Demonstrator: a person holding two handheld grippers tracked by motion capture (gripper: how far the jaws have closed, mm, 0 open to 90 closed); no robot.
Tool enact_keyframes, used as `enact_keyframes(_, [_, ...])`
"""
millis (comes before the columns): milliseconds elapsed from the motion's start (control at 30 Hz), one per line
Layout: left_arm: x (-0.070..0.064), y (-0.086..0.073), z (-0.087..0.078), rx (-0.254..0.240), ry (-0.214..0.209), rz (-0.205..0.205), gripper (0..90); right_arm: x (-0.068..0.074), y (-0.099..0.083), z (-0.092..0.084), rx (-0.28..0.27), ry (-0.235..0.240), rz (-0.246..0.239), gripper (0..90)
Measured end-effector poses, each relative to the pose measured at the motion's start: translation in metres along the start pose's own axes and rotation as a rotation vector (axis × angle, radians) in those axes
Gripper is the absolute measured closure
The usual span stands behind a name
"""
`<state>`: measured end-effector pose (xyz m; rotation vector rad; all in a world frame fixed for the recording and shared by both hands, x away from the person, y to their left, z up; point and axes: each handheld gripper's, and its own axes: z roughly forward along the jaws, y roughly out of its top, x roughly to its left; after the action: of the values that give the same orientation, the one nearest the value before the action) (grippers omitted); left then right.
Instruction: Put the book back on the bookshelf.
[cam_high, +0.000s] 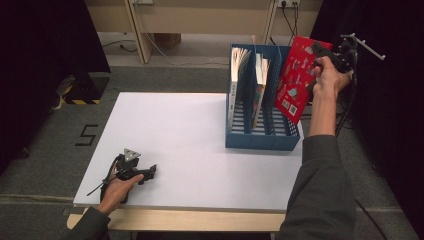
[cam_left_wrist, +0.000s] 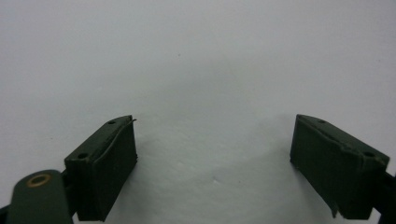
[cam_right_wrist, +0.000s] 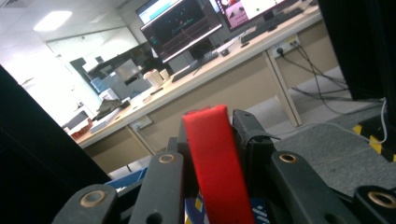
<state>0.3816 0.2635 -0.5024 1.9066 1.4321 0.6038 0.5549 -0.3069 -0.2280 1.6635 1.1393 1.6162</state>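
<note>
A red book (cam_high: 297, 75) hangs tilted in the air over the right end of the blue file rack (cam_high: 260, 135), its lower corner near the rack's rightmost slot. My right gripper (cam_high: 320, 52) is shut on its upper edge. In the right gripper view the red book's spine (cam_right_wrist: 217, 168) stands clamped between the two black jaws. The rack holds upright books (cam_high: 260, 82) in its left and middle slots. My left gripper (cam_high: 150, 173) rests on the white table (cam_high: 175, 145) near its front left corner, open and holding nothing. In the left gripper view its fingers (cam_left_wrist: 105, 165) stand wide apart over bare white tabletop.
A wooden desk (cam_right_wrist: 224, 74) with monitors (cam_right_wrist: 182, 25) stands beyond the table. Black curtains hang at the left and right. Grey carpet surrounds the table, with a "5" marked on the floor (cam_high: 86, 135) at the left. Cables (cam_high: 292, 17) trail behind the rack.
</note>
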Motion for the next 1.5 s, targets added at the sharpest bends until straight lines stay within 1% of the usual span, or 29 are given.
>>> enact_keyframes(33, [0.0, 0.0, 0.0, 0.0, 0.0, 0.0, 13.5, 0.0, -0.002, 0.002, 0.004, -0.007, -0.008, 74.1])
enact_keyframes(67, [0.0, 0.0, 0.0, 0.0, 0.0, 0.0, 13.5, -0.001, -0.005, 0.005, 0.005, -0.007, 0.0, 73.9])
enact_keyframes(167, [0.0, 0.0, 0.0, 0.0, 0.0, -0.001, 13.5, -0.001, -0.013, 0.011, 0.019, -0.007, -0.012, 73.8])
enact_keyframes(200, [0.0, 0.0, 0.0, 0.0, 0.0, 0.001, 13.5, -0.001, -0.016, 0.014, 0.018, -0.008, -0.023, 73.6])
enact_keyframes(233, [0.0, 0.0, 0.0, 0.0, 0.0, 0.001, 13.5, -0.001, -0.017, 0.015, 0.011, -0.006, -0.02, 73.5])
enact_keyframes(433, [0.0, 0.0, 0.0, -0.002, 0.001, 0.001, 13.5, -0.005, -0.025, 0.013, -0.001, 0.008, -0.024, 73.1])
enact_keyframes(467, [0.0, 0.0, 0.0, -0.003, 0.002, -0.001, 13.6, -0.005, -0.028, 0.012, 0.0, 0.009, -0.019, 72.8])
enact_keyframes(567, [0.0, 0.0, 0.0, -0.002, 0.002, 0.0, 13.5, -0.007, -0.037, 0.013, -0.001, 0.02, -0.031, 72.4])
enact_keyframes(600, [0.0, 0.0, 0.0, -0.002, 0.002, 0.0, 13.5, -0.007, -0.039, 0.013, 0.0, 0.018, -0.04, 72.5])
enact_keyframes(667, [0.0, 0.0, 0.0, -0.002, 0.003, 0.001, 13.5, -0.008, -0.043, 0.013, 0.003, 0.02, -0.038, 71.9])
enact_keyframes(767, [0.0, 0.0, 0.0, -0.003, 0.003, 0.001, 13.5, -0.01, -0.051, 0.016, 0.022, 0.016, -0.044, 71.8])
enact_keyframes(900, [0.0, 0.0, 0.0, -0.003, 0.003, 0.0, 13.5, -0.013, -0.06, 0.018, 0.027, 0.024, -0.022, 70.9])
enact_keyframes(933, [0.0, 0.0, 0.0, -0.003, 0.003, 0.0, 13.5, -0.014, -0.062, 0.018, 0.037, 0.024, -0.019, 71.7])
enact_keyframes(967, [0.0, 0.0, 0.0, -0.002, 0.002, 0.0, 13.5, -0.015, -0.064, 0.019, 0.046, 0.031, 0.001, 76.2])
enact_keyframes(1000, [0.0, 0.0, 0.0, -0.003, 0.002, 0.0, 13.5, -0.016, -0.067, 0.02, 0.042, 0.044, 0.029, 84.0])
enact_keyframes(1033, [0.0, 0.0, 0.0, -0.002, 0.003, -0.001, 13.6, -0.016, -0.069, 0.02, 0.026, 0.092, 0.083, 83.5])
enact_keyframes(1067, [0.0, 0.0, 0.0, -0.003, 0.003, -0.001, 13.4, -0.012, -0.07, 0.021, 0.031, 0.096, 0.064, 83.4])
enact_keyframes(1100, [0.0, 0.0, 0.0, -0.002, 0.003, 0.0, 13.4, -0.01, -0.071, 0.022, 0.048, 0.068, 0.005, 82.8])
enact_keyframes(1133, [0.0, 0.0, 0.0, -0.003, 0.002, -0.001, 13.7, -0.008, -0.072, 0.022, 0.075, 0.024, -0.06, 81.8])
enact_keyframes(1167, [0.0, -0.001, 0.0, -0.004, 0.001, -0.001, 13.8, -0.009, -0.074, 0.023, 0.087, 0.039, -0.036, 80.0])
enact_keyframes(1200, [-0.001, -0.001, 0.0, -0.004, 0.002, -0.001, 13.8, -0.01, -0.075, 0.022, 0.084, 0.062, -0.006, 79.2])
enact_keyframes(1233, [-0.001, -0.001, 0.0, -0.004, 0.001, 0.0, 13.8, -0.011, -0.075, 0.02, 0.078, 0.061, -0.013, 78.2])
enact_keyframes(1300, [-0.001, -0.001, 0.0, -0.004, 0.001, -0.001, 13.8, -0.013, -0.075, 0.016, 0.089, 0.076, -0.023, 76.4])
enact_keyframes(1367, [0.0, 0.0, 0.0, -0.002, 0.002, 0.001, 13.8, -0.016, -0.073, 0.011, 0.088, 0.071, -0.022, 75.6])
enact_keyframes(1433, [0.0, 0.0, 0.0, -0.001, 0.002, 0.002, 13.7, -0.017, -0.072, 0.008, 0.096, 0.084, -0.018, 73.7])
enact_keyframes(1467, [0.0, 0.0, 0.0, -0.001, 0.002, 0.002, 13.7, -0.018, -0.072, 0.006, 0.098, 0.091, -0.022, 72.9])
enact_keyframes(1500, [0.0, 0.0, 0.0, -0.001, 0.002, 0.002, 13.7, -0.016, -0.071, 0.003, 0.11, 0.1, -0.04, 71.4])
